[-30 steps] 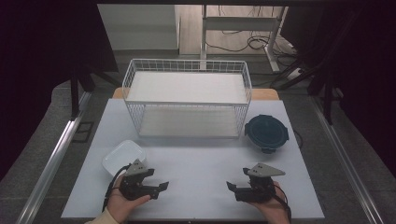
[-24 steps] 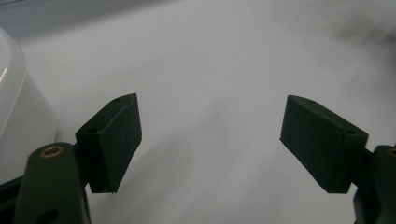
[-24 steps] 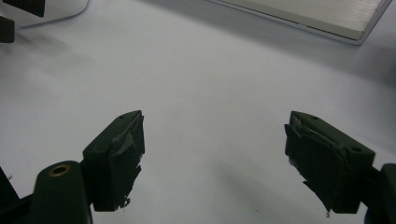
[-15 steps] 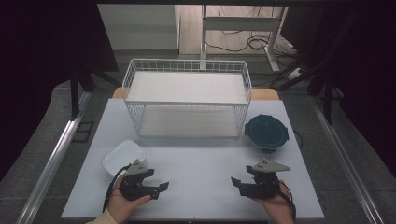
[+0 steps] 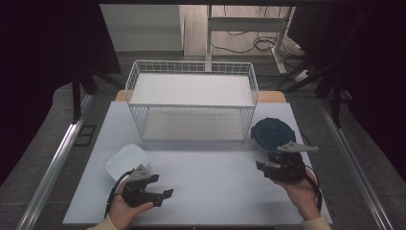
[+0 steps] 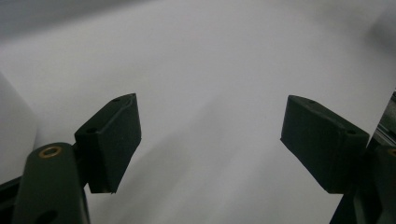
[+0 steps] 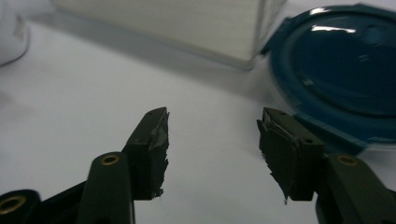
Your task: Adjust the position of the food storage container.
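White table (image 5: 210, 167): bears a white wire basket (image 5: 191, 103) at the far middle, a round dark-teal lid (image 5: 273, 134) just right of the basket's near corner, and a white rectangular container (image 5: 125, 160) at near left. Left gripper (image 5: 160, 195): held low beside the container, jaws spread wide over bare tabletop (nothing between them). Right gripper (image 5: 262, 166): near the lid's front edge, jaws parted and empty.
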A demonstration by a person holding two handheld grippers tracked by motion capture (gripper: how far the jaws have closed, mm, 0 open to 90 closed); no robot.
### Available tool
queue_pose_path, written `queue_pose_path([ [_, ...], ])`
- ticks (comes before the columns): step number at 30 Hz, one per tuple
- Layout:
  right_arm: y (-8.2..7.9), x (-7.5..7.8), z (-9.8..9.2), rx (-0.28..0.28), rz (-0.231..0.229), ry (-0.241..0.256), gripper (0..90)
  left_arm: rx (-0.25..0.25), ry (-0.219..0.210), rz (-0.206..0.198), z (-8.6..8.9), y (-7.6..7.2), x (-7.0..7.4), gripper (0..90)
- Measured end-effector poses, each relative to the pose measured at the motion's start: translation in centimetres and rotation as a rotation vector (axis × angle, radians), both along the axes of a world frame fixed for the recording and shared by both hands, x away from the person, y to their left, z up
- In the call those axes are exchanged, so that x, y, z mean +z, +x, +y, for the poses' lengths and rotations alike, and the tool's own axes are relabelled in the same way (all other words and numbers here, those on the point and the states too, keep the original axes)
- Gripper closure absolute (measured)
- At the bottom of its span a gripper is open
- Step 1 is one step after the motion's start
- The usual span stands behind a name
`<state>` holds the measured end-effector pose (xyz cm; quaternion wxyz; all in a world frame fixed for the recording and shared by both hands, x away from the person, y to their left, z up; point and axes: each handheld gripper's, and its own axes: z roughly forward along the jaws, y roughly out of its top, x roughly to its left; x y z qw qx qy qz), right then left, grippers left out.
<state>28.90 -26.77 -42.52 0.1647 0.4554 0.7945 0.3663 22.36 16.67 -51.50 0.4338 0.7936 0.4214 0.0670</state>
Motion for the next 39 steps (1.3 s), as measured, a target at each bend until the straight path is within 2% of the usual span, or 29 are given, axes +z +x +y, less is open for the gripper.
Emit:
queue_pose_path([
  [4, 2.2, 1.3, -0.9, -0.043, 0.009, -0.022, 44.6, 0.000, -0.003, -0.006, 0.2, -0.1, 0.1, 19.8],
  [8, 4.5, 2.3, -1.0, -0.055, 0.017, -0.031, 47.0, 0.009, -0.006, -0.003, 0.2, 0.0, 0.0, 19.9],
  [11, 6.6, 2.6, -1.0, -0.062, 0.048, -0.059, 49.6, 0.007, -0.001, -0.002, 0.1, 0.0, -0.1, 19.9],
  [18, 11.4, 2.0, -1.8, -0.118, 0.112, -0.067, 57.2, 0.013, 0.007, 0.009, 0.1, 0.2, -0.3, 19.9],
  [20, 12.6, 1.9, -2.0, -0.132, 0.121, -0.089, 61.2, 0.017, 0.006, 0.014, 0.1, 0.3, -0.3, 19.9],
  [24, 15.0, 1.7, -2.6, -0.160, 0.134, -0.089, 73.5, 0.020, 0.008, 0.020, 0.1, 0.4, -0.4, 19.9],
  [25, 16.2, 1.6, -3.0, -0.175, 0.137, -0.091, 81.1, 0.023, 0.007, 0.019, 0.1, 0.4, -0.4, 19.9],
  [26, 16.2, 1.6, -3.0, -0.175, 0.137, -0.091, 81.1, 0.023, 0.007, 0.019, 0.1, 0.4, -0.4, 20.0],
  [28, 17.5, 1.6, -3.3, -0.186, 0.147, -0.096, 87.4, 0.025, 0.006, 0.015, 0.2, 0.3, -0.3, 20.0],
  [34, 20.6, 0.8, -3.8, -0.209, 0.148, -0.094, 89.1, 0.030, 0.001, 0.018, 0.4, 0.5, -0.3, 20.1],
  [35, 20.9, 0.6, -3.8, -0.211, 0.160, -0.095, 89.1, 0.029, 0.002, 0.019, 0.5, 0.5, -0.4, 20.1],
  [39, 22.4, -0.2, -3.8, -0.212, 0.162, -0.133, 89.1, 0.030, -0.002, 0.020, 0.6, 0.5, -0.4, 20.1],
])
